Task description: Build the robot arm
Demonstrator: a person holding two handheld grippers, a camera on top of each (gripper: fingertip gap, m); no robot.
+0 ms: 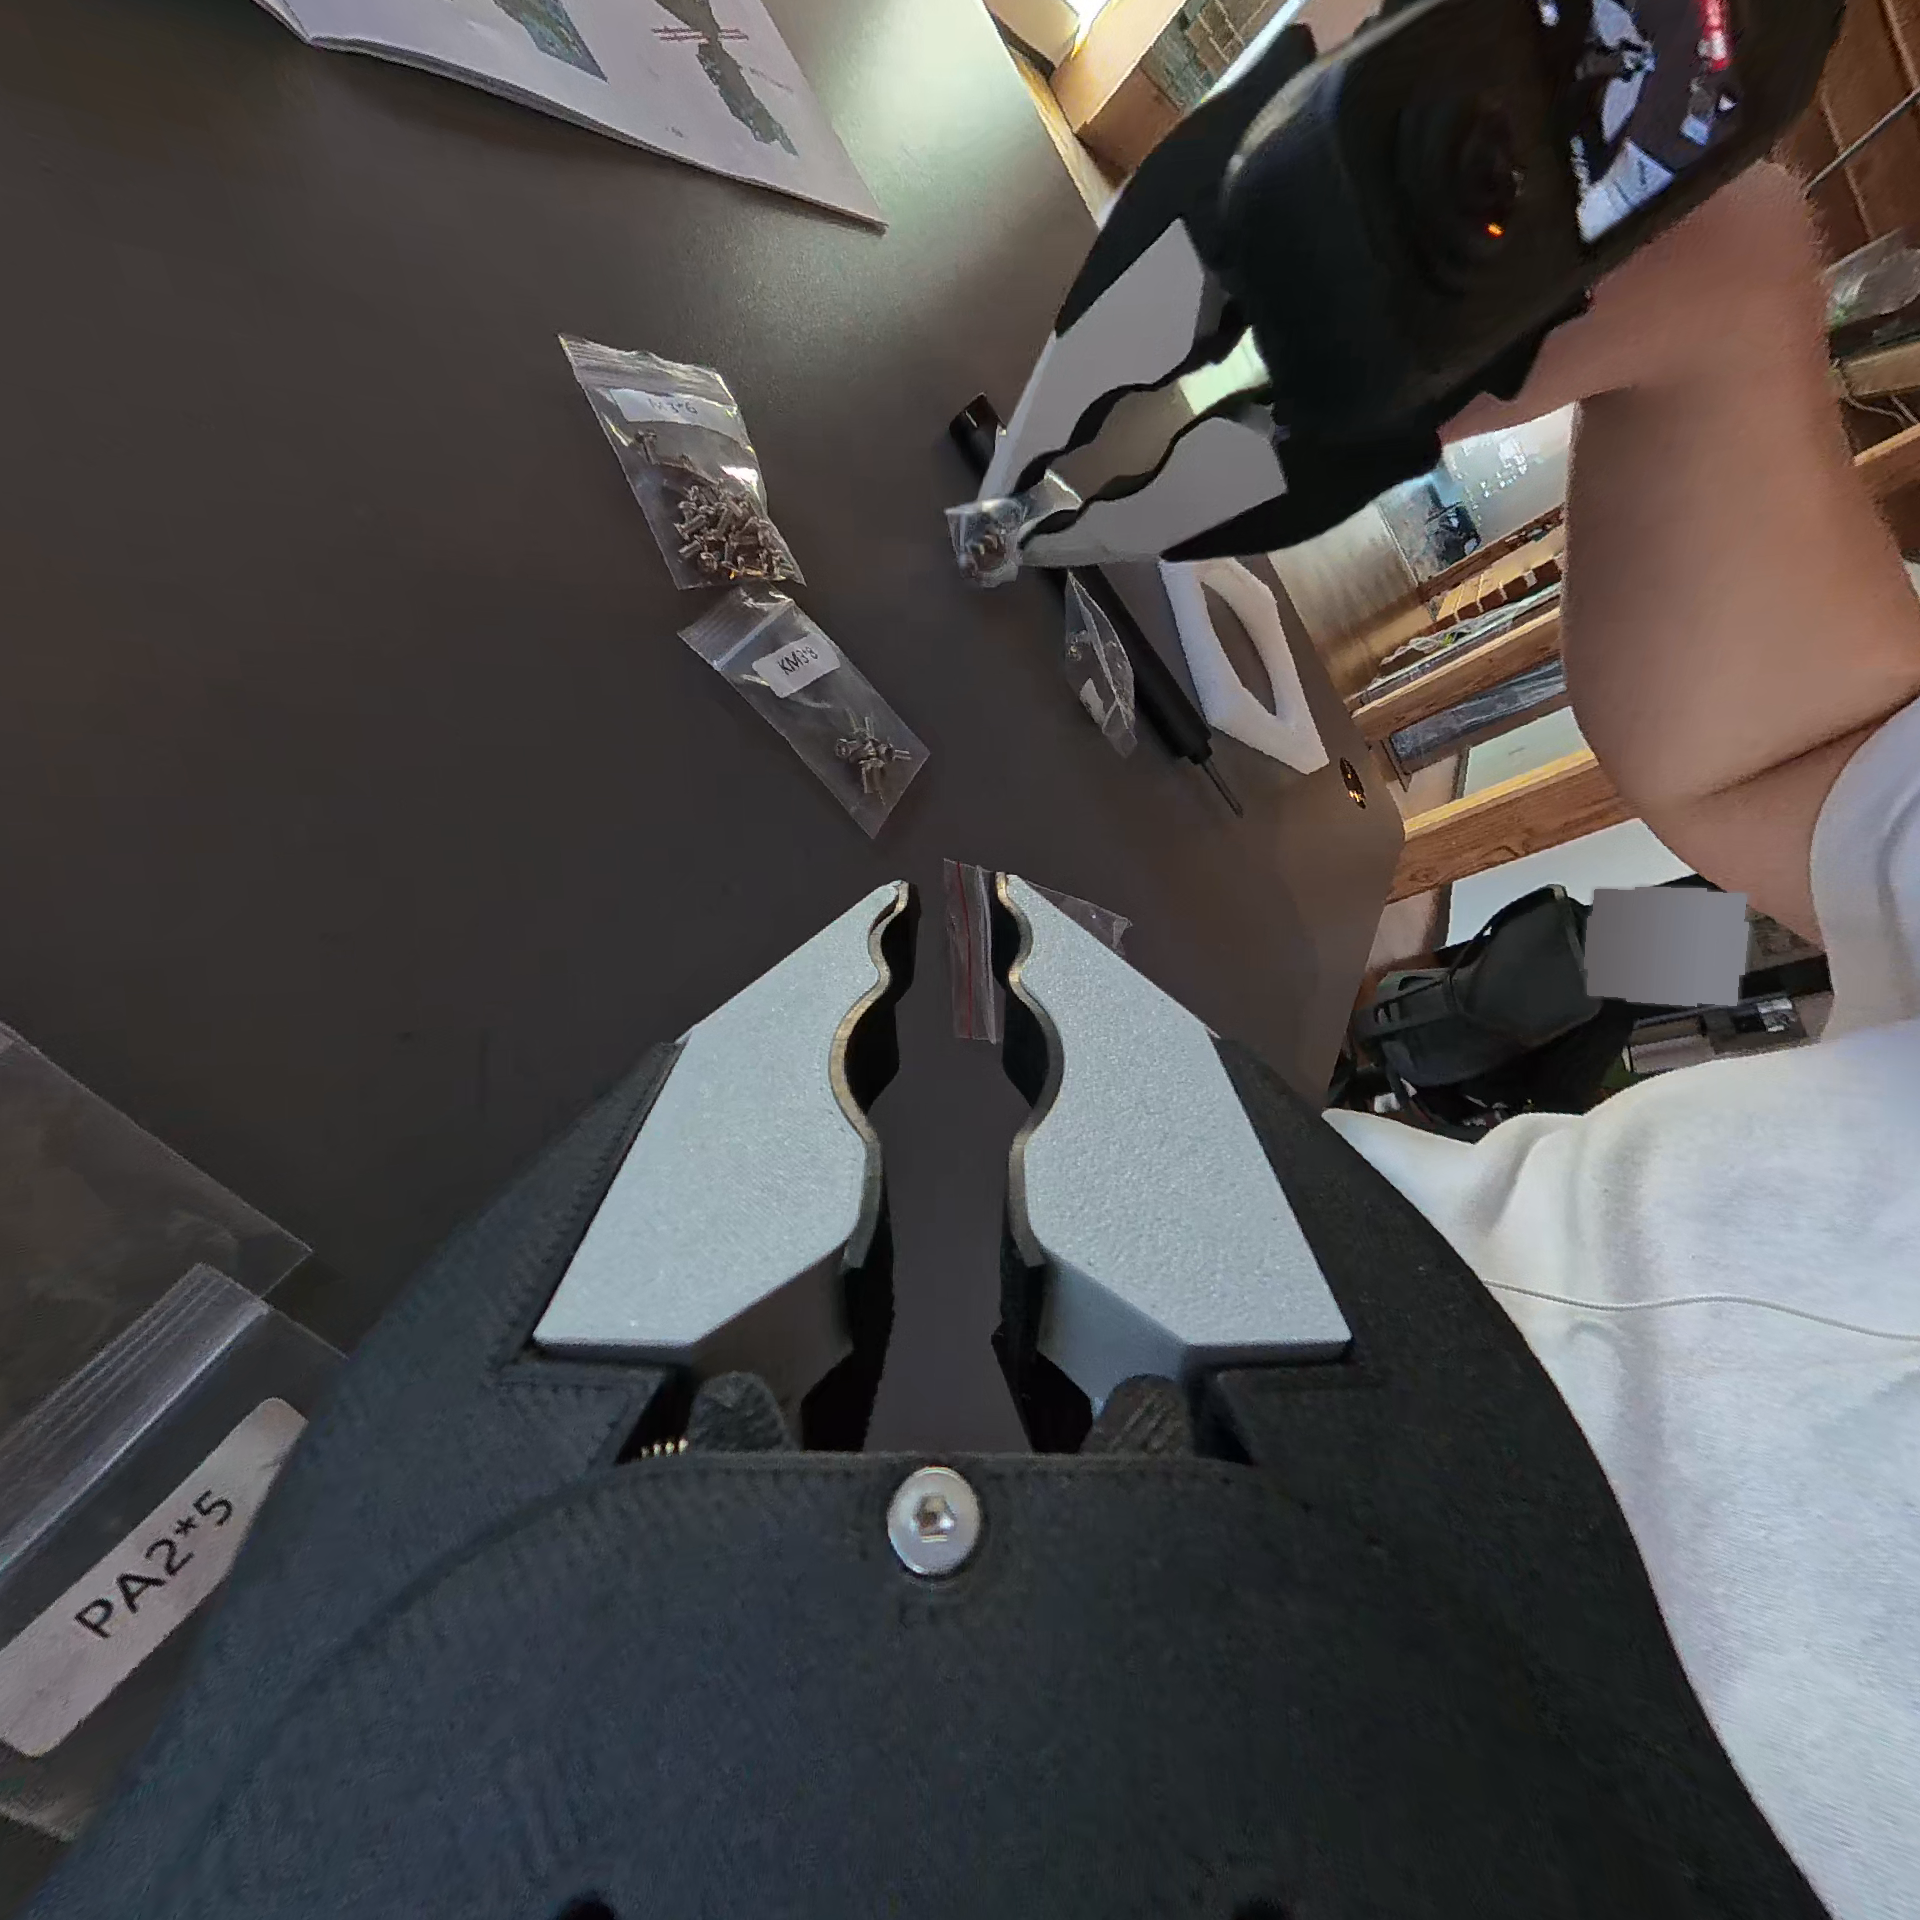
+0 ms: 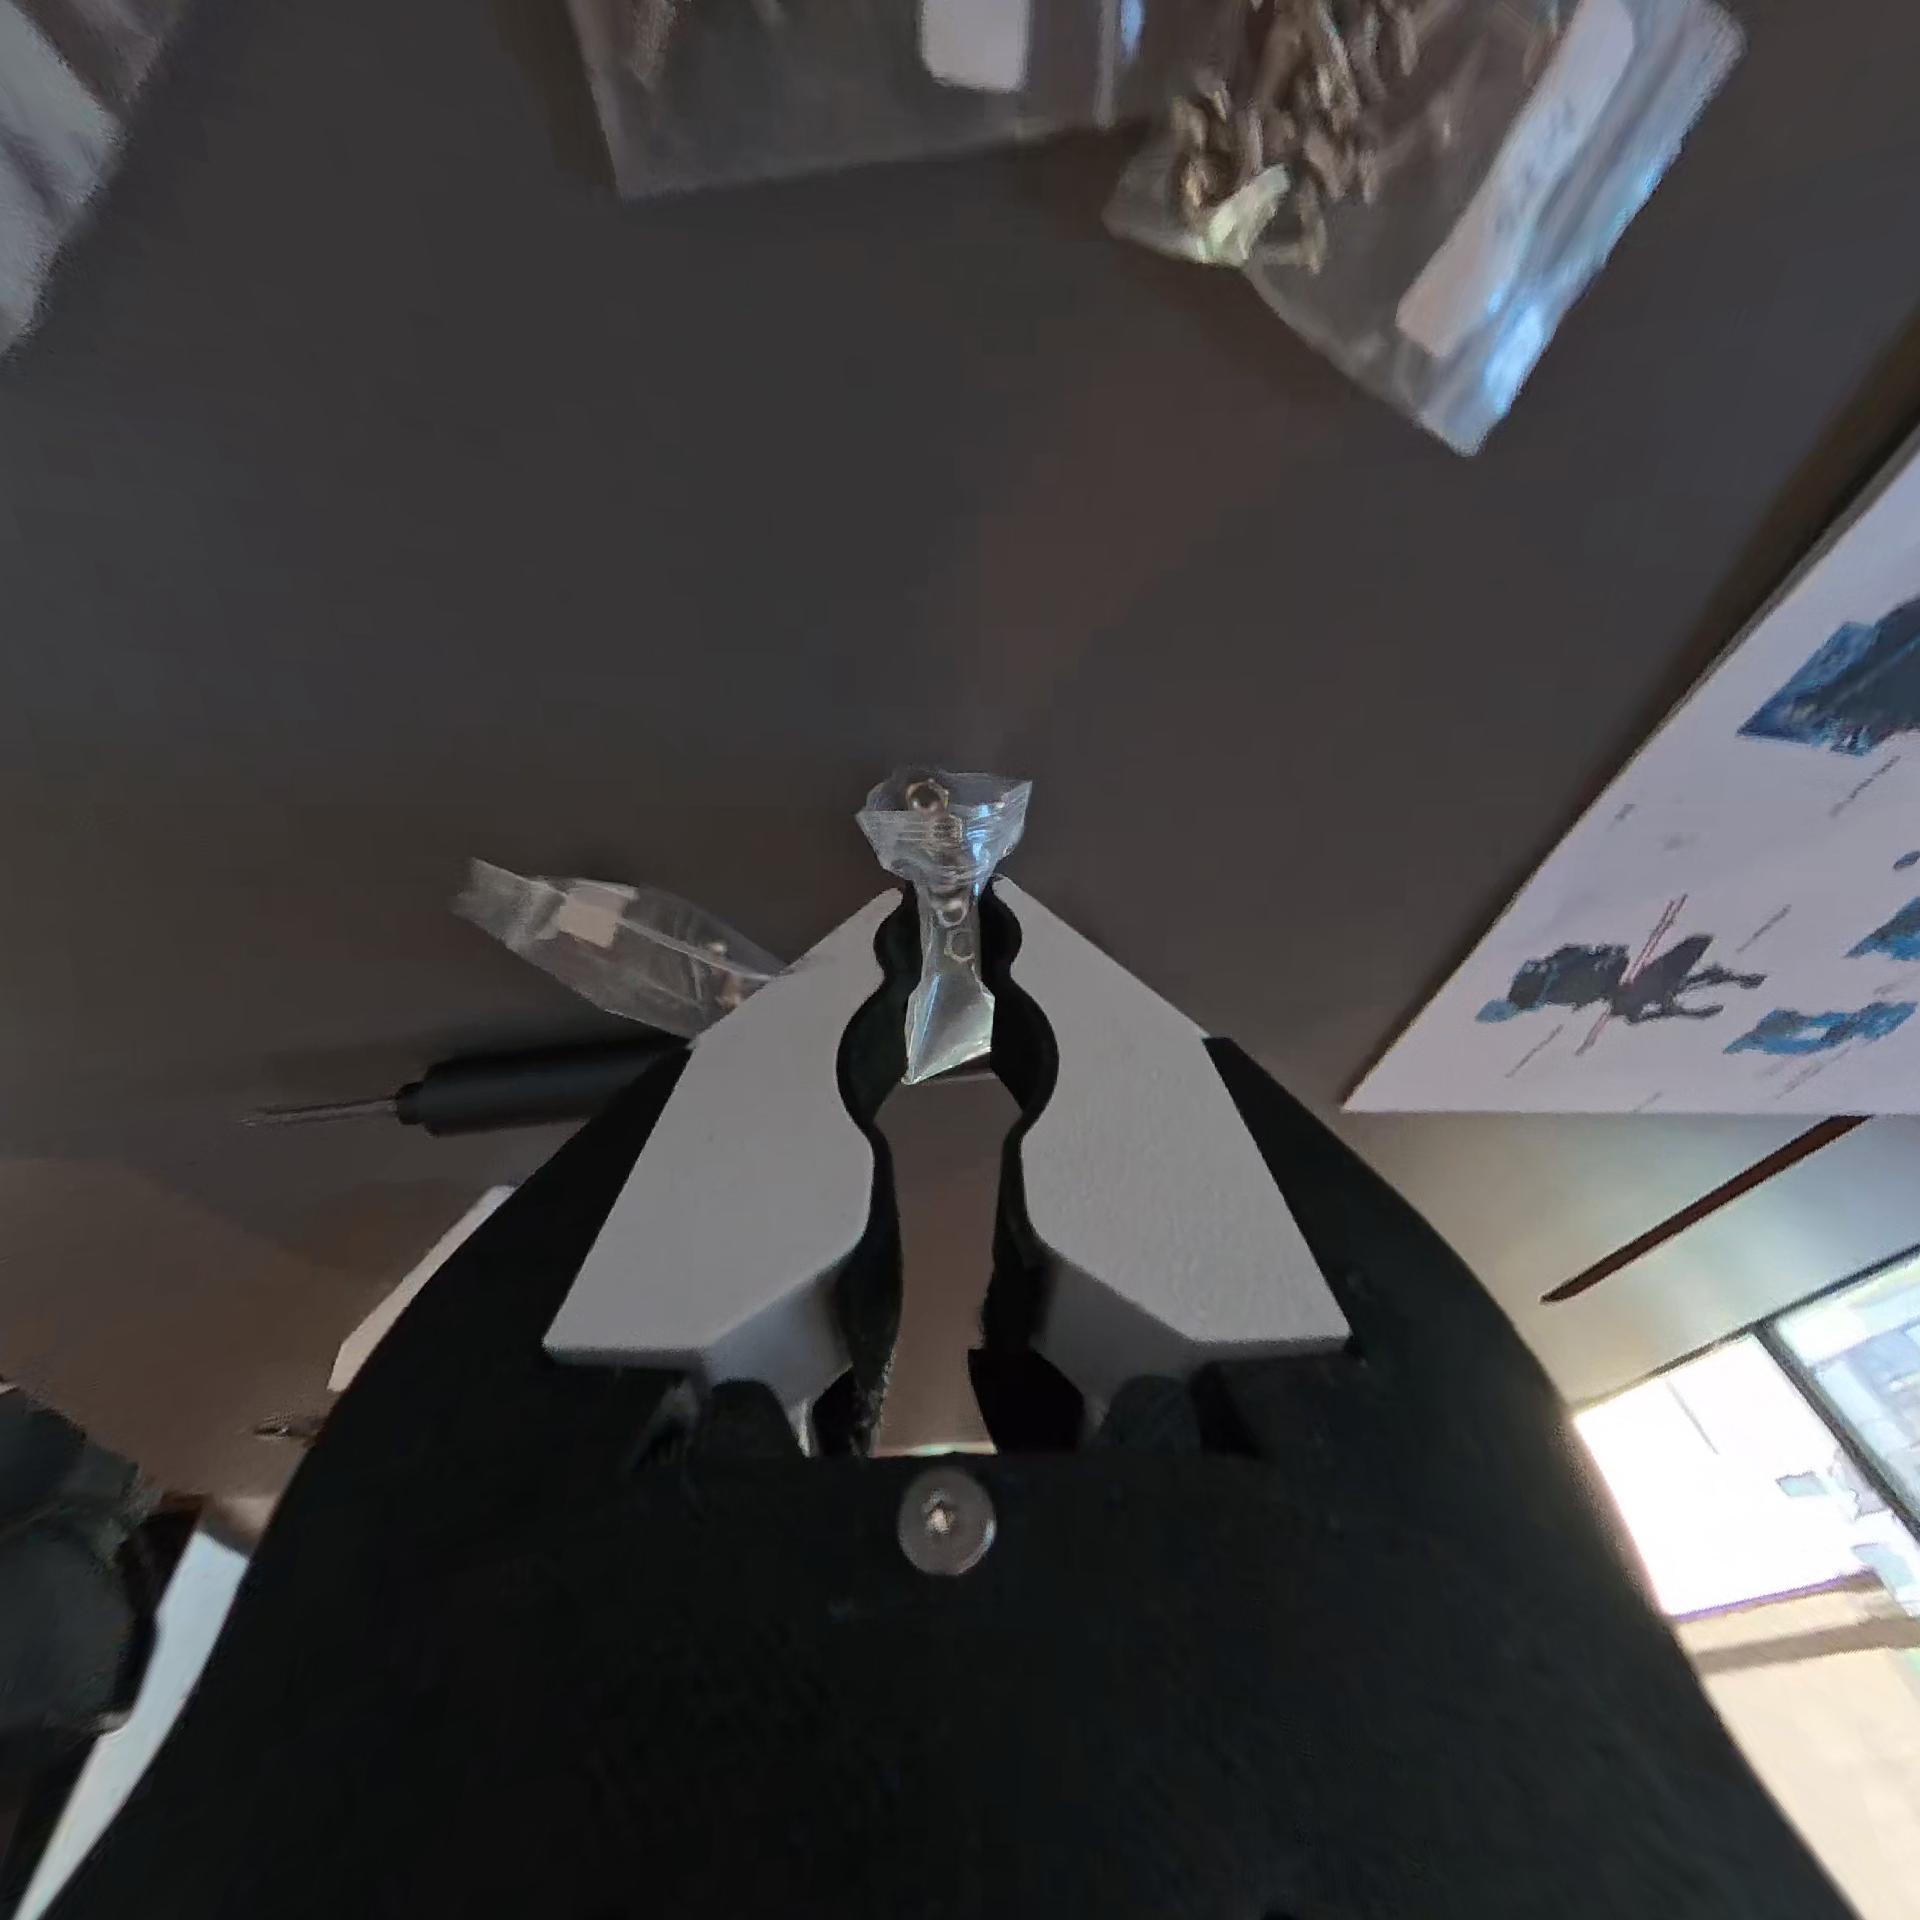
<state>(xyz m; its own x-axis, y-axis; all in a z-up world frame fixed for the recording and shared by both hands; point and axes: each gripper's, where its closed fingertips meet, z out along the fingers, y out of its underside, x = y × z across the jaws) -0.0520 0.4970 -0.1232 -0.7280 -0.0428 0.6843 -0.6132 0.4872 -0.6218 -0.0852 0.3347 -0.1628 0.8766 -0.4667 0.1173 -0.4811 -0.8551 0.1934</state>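
Note:
My right gripper [image 2: 948, 896] is shut on a small clear zip bag [image 2: 940, 831] with a few screws in it and holds it above the dark table [image 2: 623, 571]. The left wrist view shows the same gripper [image 1: 1013, 525] and the pinched bag [image 1: 980, 540] at the upper right. My left gripper [image 1: 953, 888] is open with a narrow gap, low over the table. A small clear bag with a red line [image 1: 974, 961] lies in that gap, close to the right finger. I cannot tell whether the finger touches it.
Two clear bags of screws [image 1: 707, 488] [image 1: 821, 717] lie mid-table. A black screwdriver [image 1: 1164, 686], another clear bag [image 1: 1101, 665] and a white foam piece [image 1: 1247, 665] lie by the right edge. A booklet [image 1: 623, 83] lies far back. A labelled bag [image 1: 135, 1507] is near left. Some 20 centimeters of space lies between my two pairs of fingers.

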